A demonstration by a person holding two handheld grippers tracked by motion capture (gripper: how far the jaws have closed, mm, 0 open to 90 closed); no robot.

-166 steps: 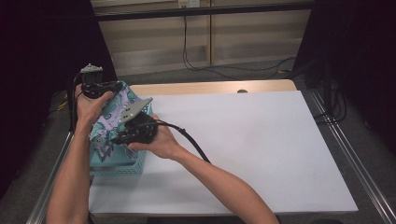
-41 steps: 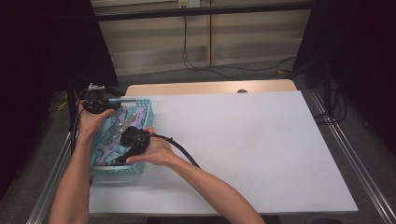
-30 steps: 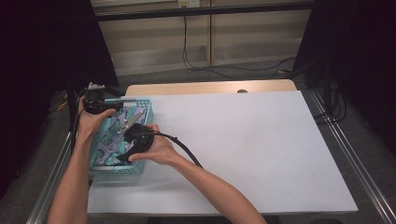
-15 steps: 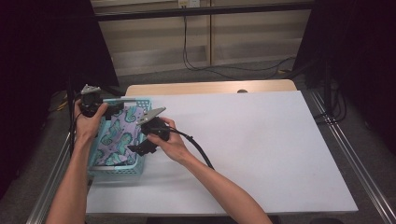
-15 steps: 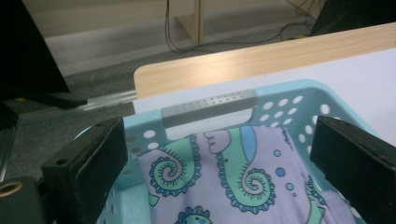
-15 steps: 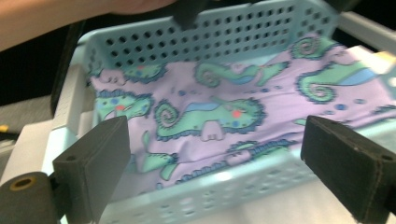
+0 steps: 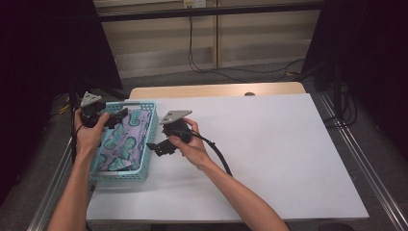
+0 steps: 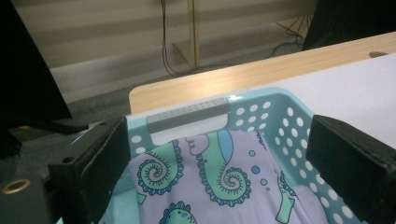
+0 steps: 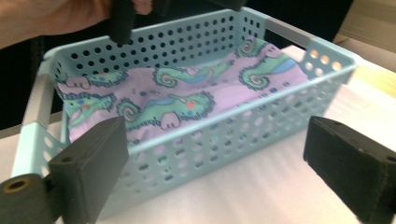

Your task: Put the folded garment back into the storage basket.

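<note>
Compared with the high view of half a second ago, and more so with the one a second and a half back, the right gripper (image 7: 155,147) has been drawn out of the basket (image 7: 144,166) and is now held just beside its right wall over the white table (image 7: 269,154), while the seahorse-print cloth (image 7: 126,140) is left lying inside, spread across the basket floor and riding up against the far wall. From this it may be judged that the cloth has been stowed and released, so that the packing step is probably finished or close to it (a corner near the far handle slot may yet want tucking). In the right gripper view the jaws are seen spread wide with nothing between them, the basket (image 9: 196,135) and the cloth (image 9: 187,100) lying beyond them, apart from the pads. The left gripper (image 7: 118,117) is held at the basket's far left corner, pointed across the cloth; in the left gripper view its jaws stand equally wide and empty, framing the grey handle bar (image 8: 187,115) and the cloth (image 8: 210,182) below it. The right hand (image 7: 188,144) is kept low with the wrist turned so that the jaws face the basket wall, the forearm reaching in diagonally from the bottom; the left hand (image 7: 90,134) is raised over the basket's left rim.
</note>
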